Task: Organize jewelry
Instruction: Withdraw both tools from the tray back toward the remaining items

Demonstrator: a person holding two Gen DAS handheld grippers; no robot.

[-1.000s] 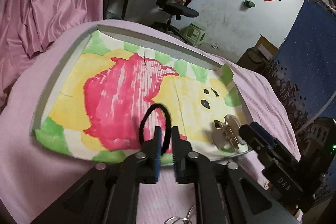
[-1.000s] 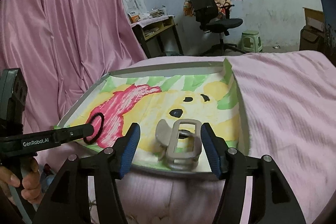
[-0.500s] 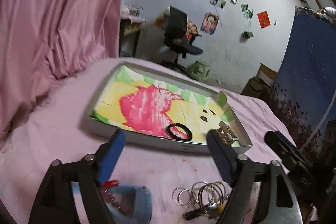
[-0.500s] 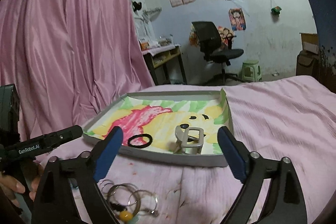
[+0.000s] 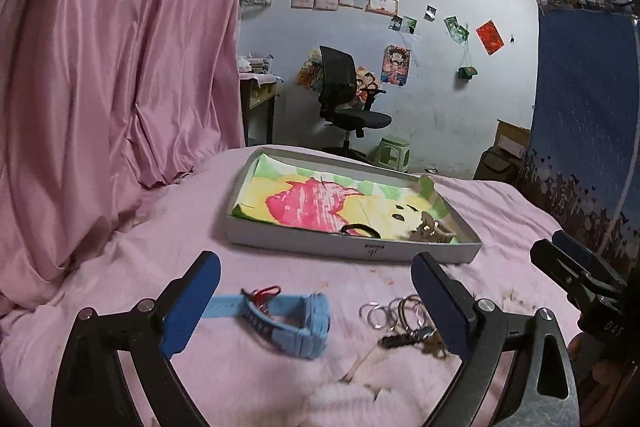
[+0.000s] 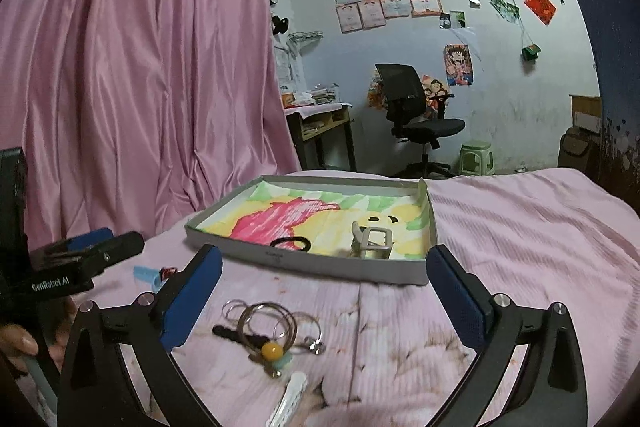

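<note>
- Both grippers have pulled back from the tray (image 5: 352, 251) since a second ago; hair tie (image 5: 360, 230) and claw clip (image 6: 372, 243), held or straddled then, now lie loose inside it.
- Left gripper (image 5: 316, 307) hangs over the pink bed cover (image 5: 120, 267), fingers spread wide, nothing between them.
- Right gripper (image 6: 324, 299) same story: fingers wide apart, empty, low over the bed.
- Tray sits on the bed ahead of both grippers, lined with a painted sheet in yellow, pink and green.
- Hair tie, black, lies near the tray's front wall; claw clip just to its right, apart from it.
- Blue watch (image 5: 288, 319) lies on the bed outside the tray, between the left fingers in the left wrist view; small red loop by its strap.
- Bunch of metal rings (image 6: 272, 319) on the bed near the right gripper, with a black piece and a yellow bead (image 6: 271, 349) attached.
- White clip-like item (image 6: 290, 397) lies closer to the camera than the rings; too blurred to identify.
- Person's hand (image 6: 18, 343) grips the left tool's handle at the left edge of the right wrist view.
</note>
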